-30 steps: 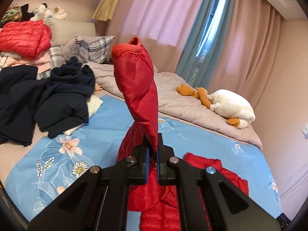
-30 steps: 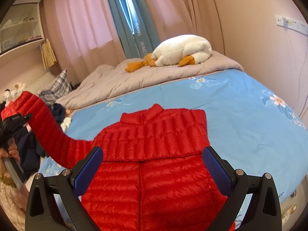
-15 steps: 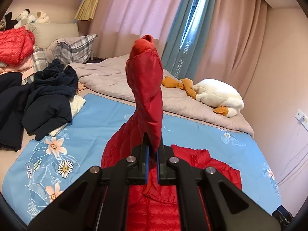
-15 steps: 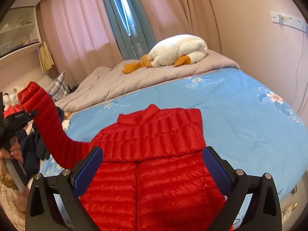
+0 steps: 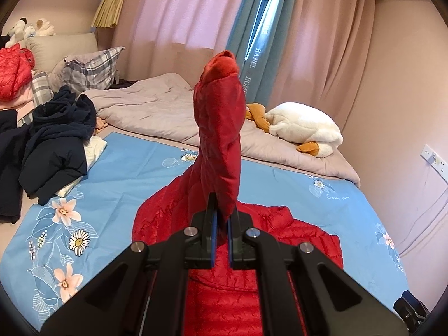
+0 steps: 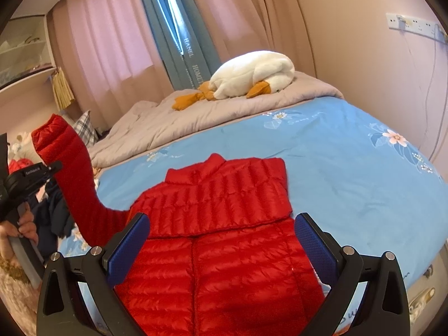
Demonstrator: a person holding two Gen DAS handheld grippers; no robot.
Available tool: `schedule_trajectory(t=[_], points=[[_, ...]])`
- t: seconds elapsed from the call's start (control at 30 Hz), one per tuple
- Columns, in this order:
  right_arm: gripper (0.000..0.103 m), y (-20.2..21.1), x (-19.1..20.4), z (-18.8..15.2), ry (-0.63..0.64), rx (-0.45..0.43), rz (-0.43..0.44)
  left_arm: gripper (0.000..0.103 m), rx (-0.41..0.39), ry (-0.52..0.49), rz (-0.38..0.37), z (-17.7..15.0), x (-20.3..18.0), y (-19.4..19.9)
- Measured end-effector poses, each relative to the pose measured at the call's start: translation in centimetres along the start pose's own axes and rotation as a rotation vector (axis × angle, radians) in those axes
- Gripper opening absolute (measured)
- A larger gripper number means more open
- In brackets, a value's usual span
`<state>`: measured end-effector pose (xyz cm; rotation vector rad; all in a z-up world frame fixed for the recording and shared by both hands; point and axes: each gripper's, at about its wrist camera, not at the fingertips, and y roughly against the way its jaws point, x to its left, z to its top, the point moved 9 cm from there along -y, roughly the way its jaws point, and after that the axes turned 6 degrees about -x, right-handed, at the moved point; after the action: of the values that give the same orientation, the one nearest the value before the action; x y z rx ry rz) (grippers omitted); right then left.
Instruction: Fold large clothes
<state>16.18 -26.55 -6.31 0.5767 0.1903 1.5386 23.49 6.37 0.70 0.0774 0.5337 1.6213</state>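
Your left claw [image 5: 220, 225] is clamped tight on the sleeve [image 5: 219, 140] of the red down jacket [image 6: 224, 224], which stands up from the pads with its cuff at the top. Since a second ago you have carried that sleeve sideways across the bed: in the left wrist view the dark clothes pile [image 5: 53, 145] has slid toward the left edge, and the jacket body below the claw shows more. From the right wrist view the raised sleeve [image 6: 72, 179] now stands steeper and closer to the jacket. Your right claw [image 6: 221, 249] stays wide open, holding nothing, hovering over the jacket's lower front much as before. The jacket lies flat, front up, on the blue floral sheet [image 6: 350, 168]. The plush goose [image 6: 252, 75] rests on the grey quilt [image 6: 168, 123] beyond.
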Motion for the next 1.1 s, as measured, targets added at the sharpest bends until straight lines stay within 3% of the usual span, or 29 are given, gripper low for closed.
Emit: schedule_trajectory(t=[1.1], points=[[0.102,0.2,-1.8,-0.2,-0.034,0.009,-0.024,0.005,0.084,-0.068,-0.086,-2.9,-4.7,-1.5]])
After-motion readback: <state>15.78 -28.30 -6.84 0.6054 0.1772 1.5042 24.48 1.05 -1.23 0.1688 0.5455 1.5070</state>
